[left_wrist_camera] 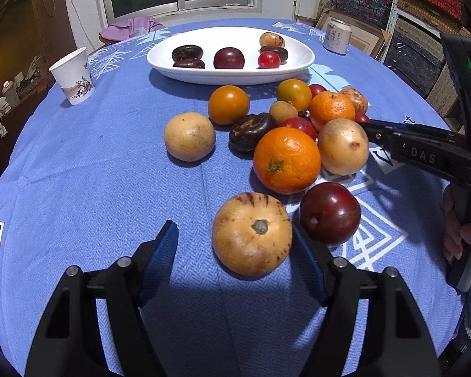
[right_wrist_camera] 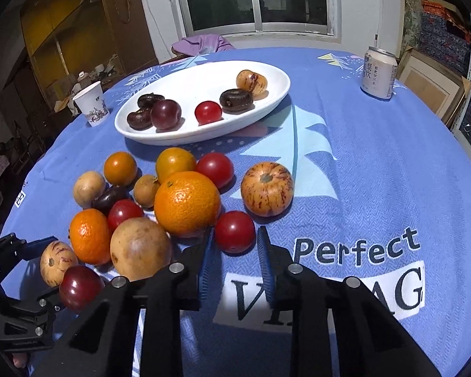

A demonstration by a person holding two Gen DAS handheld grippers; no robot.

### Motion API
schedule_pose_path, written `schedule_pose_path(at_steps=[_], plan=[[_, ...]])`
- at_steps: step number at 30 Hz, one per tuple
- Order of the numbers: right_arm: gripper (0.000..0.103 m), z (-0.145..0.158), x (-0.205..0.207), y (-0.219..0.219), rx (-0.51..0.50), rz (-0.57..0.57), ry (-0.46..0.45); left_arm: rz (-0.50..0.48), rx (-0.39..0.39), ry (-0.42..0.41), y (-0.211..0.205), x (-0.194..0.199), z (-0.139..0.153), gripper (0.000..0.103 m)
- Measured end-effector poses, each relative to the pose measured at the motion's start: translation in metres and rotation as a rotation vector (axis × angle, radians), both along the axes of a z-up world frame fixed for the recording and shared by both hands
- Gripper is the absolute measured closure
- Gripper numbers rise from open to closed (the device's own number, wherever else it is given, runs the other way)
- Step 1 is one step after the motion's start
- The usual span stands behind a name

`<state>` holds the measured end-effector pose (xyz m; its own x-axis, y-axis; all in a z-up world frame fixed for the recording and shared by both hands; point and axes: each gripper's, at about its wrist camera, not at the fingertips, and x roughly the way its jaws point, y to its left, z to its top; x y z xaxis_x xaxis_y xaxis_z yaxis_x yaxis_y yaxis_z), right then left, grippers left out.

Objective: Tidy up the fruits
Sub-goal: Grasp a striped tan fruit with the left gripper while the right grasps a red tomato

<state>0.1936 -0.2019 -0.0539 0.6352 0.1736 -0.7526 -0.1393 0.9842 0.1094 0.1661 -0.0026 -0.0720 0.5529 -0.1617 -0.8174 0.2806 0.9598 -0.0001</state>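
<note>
Left tongs (left_wrist_camera: 232, 257) spread wide, gripping nothing; striped pale melon-fruit (left_wrist_camera: 252, 234) sits between the pads, nearer the R pad, w/ dark red plum (left_wrist_camera: 329, 213) just beside that pad's outer side. Right tongs (right_wrist_camera: 234, 253) also released, pads low on the tabletop (right_wrist_camera: 377, 172), red tomato (right_wrist_camera: 235, 232) in the gap at the tips, not clamped. Fruit pile on blue cloth just beyond: large orange (right_wrist_camera: 187, 203) touching L pad of right tongs, tan round fruit (right_wrist_camera: 140, 248) beside it, smaller mandarin (right_wrist_camera: 90, 236) further L, more tomatoes, orange-yellow fruits & a dark brown one packed close behind. Second striped fruit (right_wrist_camera: 267, 188) stands apart to the R of pile. Farther back, white oval dish (right_wrist_camera: 172, 135) holds 6 pcs: dark brown fruits, a plum, a red tomato, a striped fruit at far end. Paper cup (right_wrist_camera: 91, 103) L of dish, drink can (right_wrist_camera: 379, 73) far R, both well apart from the fruit. Window & purple cloth beyond tabletop edge.
</note>
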Motion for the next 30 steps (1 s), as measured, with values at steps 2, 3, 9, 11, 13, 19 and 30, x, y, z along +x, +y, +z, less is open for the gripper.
schedule_pose_path(at_steps=[2, 3, 9, 11, 13, 19, 30], plan=[[0.077, 0.0, 0.002, -0.001, 0.006, 0.004, 0.001, 0.0, -0.007, 0.001, 0.001, 0.0, 0.0, 0.033], [0.077, 0.0, 0.003, -0.001, 0.006, 0.006, 0.002, 0.001, -0.01, 0.001, 0.001, 0.0, 0.0, 0.034], [0.077, 0.001, 0.002, -0.002, 0.016, 0.008, 0.003, -0.028, -0.048, -0.009, 0.001, -0.002, 0.004, 0.059], [0.077, 0.001, 0.002, -0.002, 0.017, 0.008, 0.003, -0.025, -0.053, -0.011, 0.002, -0.002, 0.004, 0.059], [0.077, 0.001, 0.002, -0.002, 0.018, 0.009, 0.003, -0.015, -0.059, -0.013, 0.003, -0.001, 0.005, 0.06], [0.078, 0.004, -0.002, -0.007, 0.047, 0.001, -0.016, 0.025, -0.068, -0.069, 0.011, -0.003, 0.014, 0.06], [0.078, 0.139, -0.006, -0.021, 0.138, 0.065, -0.28, 0.12, -0.053, -0.227, 0.033, 0.054, 0.125, 0.06]])
